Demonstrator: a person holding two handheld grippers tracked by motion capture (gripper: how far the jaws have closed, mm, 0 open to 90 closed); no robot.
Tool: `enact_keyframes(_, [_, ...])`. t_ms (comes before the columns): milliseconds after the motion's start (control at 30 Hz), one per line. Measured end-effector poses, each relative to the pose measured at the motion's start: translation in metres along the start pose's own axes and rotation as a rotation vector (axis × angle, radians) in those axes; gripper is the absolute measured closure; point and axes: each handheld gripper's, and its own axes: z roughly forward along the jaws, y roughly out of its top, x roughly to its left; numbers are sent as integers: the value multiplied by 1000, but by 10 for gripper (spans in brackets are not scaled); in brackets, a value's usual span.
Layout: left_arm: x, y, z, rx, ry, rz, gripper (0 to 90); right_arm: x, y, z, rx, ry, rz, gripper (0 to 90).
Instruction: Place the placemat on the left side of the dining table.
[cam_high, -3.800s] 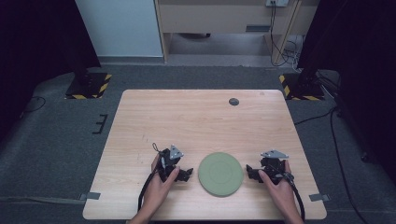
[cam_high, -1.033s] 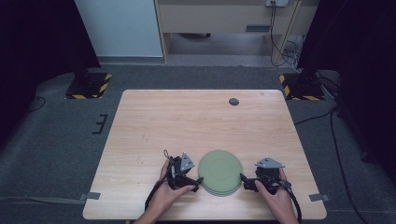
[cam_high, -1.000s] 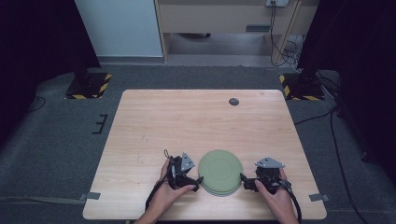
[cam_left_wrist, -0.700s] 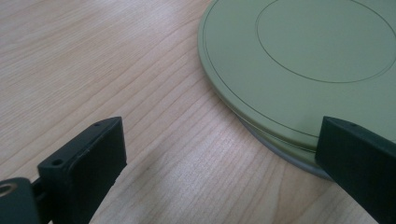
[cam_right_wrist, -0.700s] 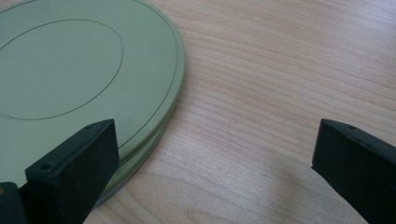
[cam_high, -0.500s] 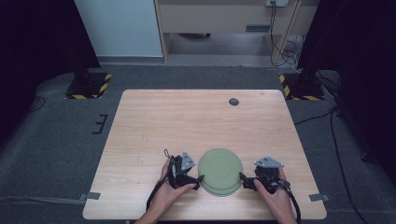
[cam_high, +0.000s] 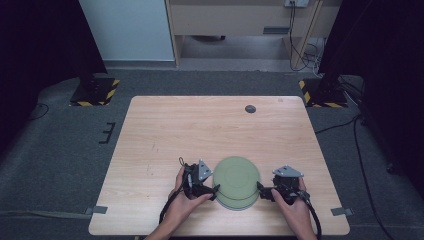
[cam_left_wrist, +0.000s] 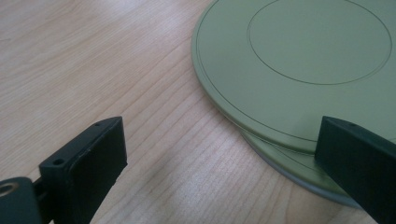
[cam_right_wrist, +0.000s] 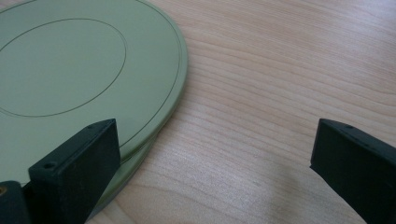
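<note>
Two green plates, stacked: top plate (cam_high: 236, 176) sits slightly offset on the lower plate (cam_left_wrist: 299, 175), on the wooden table (cam_high: 175, 130) near its front edge. Left gripper (cam_high: 212, 189) at the stack's left rim, jaws spread wide, gripping nothing. Right gripper (cam_high: 261, 190) at the right rim, likewise spread. Small dark disc (cam_high: 250, 109) lies far back.

Matt green plates (cam_left_wrist: 299, 70) – smooth, plastic-looking – on a pale wood-grain table (cam_high: 165, 135).
</note>
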Motion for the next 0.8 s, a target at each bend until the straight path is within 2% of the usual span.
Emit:
enact_keyframes(200, [0, 0, 0, -5, 8, -3, 19, 3, -1, -3, 4, 2, -10, 63])
enact_keyframes(533, [0, 4, 2, 4, 16, 10, 23, 4, -2, -3, -4, -5, -16, 46])
enact_keyframes(667, [3, 4, 4, 7, 5, -5, 16, 2, -1, -1, -3, -6, -12, 32])
enact_keyframes(733, [4, 6, 5, 21, 1, -2, 2, 2, -1, 0, -2, -5, -5, 29])
enact_keyframes(767, [4, 10, 6, 34, 9, 27, 0, 1, -1, 0, -1, -4, -7, 29])
enact_keyframes(800, [4, 11, 7, 34, 11, 32, 1, 1, 0, 0, -1, -7, -7, 29])
